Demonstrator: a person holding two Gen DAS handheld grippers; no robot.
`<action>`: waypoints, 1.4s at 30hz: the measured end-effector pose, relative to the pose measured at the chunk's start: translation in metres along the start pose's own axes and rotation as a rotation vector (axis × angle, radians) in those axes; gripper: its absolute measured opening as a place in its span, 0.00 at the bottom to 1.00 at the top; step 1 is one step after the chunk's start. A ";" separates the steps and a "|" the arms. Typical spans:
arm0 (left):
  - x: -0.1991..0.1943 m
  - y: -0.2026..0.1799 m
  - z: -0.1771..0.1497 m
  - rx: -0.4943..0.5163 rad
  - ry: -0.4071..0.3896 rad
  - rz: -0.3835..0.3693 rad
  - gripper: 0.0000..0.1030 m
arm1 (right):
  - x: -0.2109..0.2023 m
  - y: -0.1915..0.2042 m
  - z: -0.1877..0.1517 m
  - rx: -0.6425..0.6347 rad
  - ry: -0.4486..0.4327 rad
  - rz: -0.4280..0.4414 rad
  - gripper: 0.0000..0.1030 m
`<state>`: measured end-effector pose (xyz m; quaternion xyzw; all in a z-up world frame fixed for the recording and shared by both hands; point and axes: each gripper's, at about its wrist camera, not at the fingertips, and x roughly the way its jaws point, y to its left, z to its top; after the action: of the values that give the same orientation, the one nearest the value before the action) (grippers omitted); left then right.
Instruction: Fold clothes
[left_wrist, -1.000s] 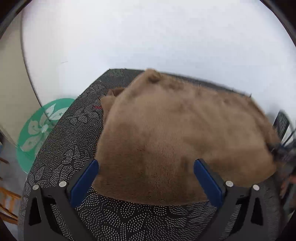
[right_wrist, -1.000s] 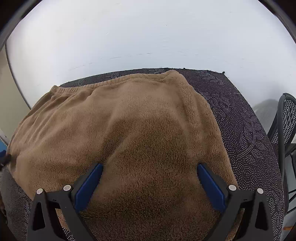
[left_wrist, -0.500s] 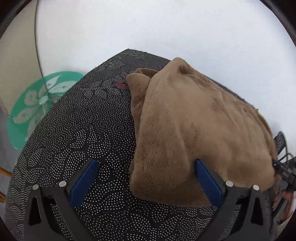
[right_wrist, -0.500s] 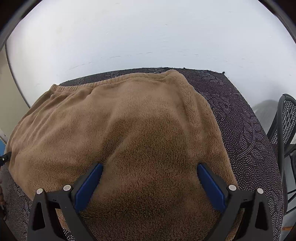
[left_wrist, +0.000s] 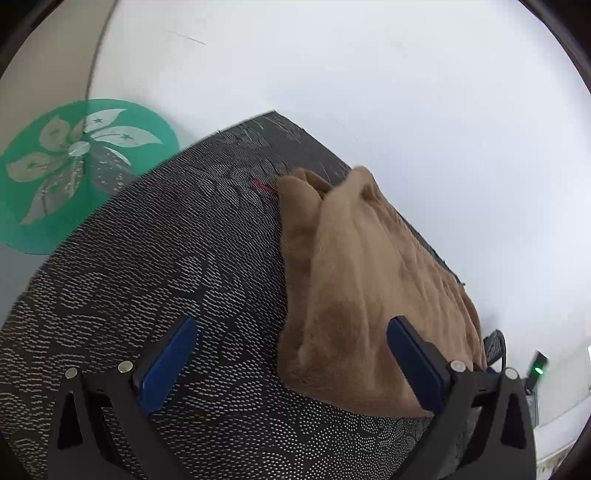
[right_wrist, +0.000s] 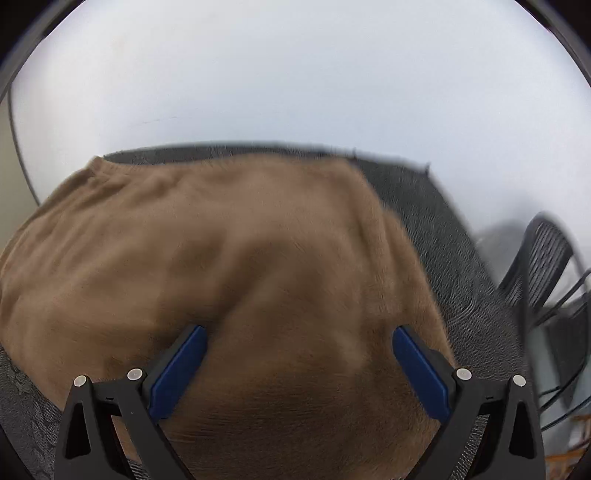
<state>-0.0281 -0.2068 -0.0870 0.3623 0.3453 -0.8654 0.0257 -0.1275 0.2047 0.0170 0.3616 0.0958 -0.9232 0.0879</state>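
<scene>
Left wrist view: the left tool (left_wrist: 291, 360) is seen spread wide with nothing held; the brown fleece garment (left_wrist: 373, 288) is laid on the dark patterned table (left_wrist: 155, 258), reaching from centre to lower right, its near edge between the blue pads. A green round sign (left_wrist: 48, 184) is seen at upper left. Right wrist view, blurred: the right tool (right_wrist: 299, 363) is likewise wide open and empty, the garment (right_wrist: 221, 258) spread beneath and ahead of it. A chair (right_wrist: 543, 266) is seen at right.

Left gripper (left_wrist: 291, 350) held low and level, blue-padded fingers (left_wrist: 168, 365) spread wide apart, nothing clamped between them. Right gripper (right_wrist: 299, 363) likewise spread wide, blue pads (right_wrist: 419, 373) angled outward, nothing clamped, its view blurred.
</scene>
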 end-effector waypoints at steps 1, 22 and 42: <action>-0.002 0.002 0.001 -0.016 -0.005 -0.007 1.00 | -0.018 0.022 0.004 -0.048 -0.063 0.043 1.00; -0.029 0.053 0.011 -0.286 -0.106 -0.071 1.00 | -0.037 0.302 -0.035 -0.949 -0.199 0.416 1.00; -0.016 0.045 0.008 -0.230 -0.058 -0.051 1.00 | 0.012 0.307 0.002 -0.748 -0.046 0.398 0.62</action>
<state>-0.0076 -0.2491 -0.0990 0.3229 0.4504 -0.8305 0.0551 -0.0661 -0.0929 -0.0248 0.2957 0.3506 -0.7976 0.3917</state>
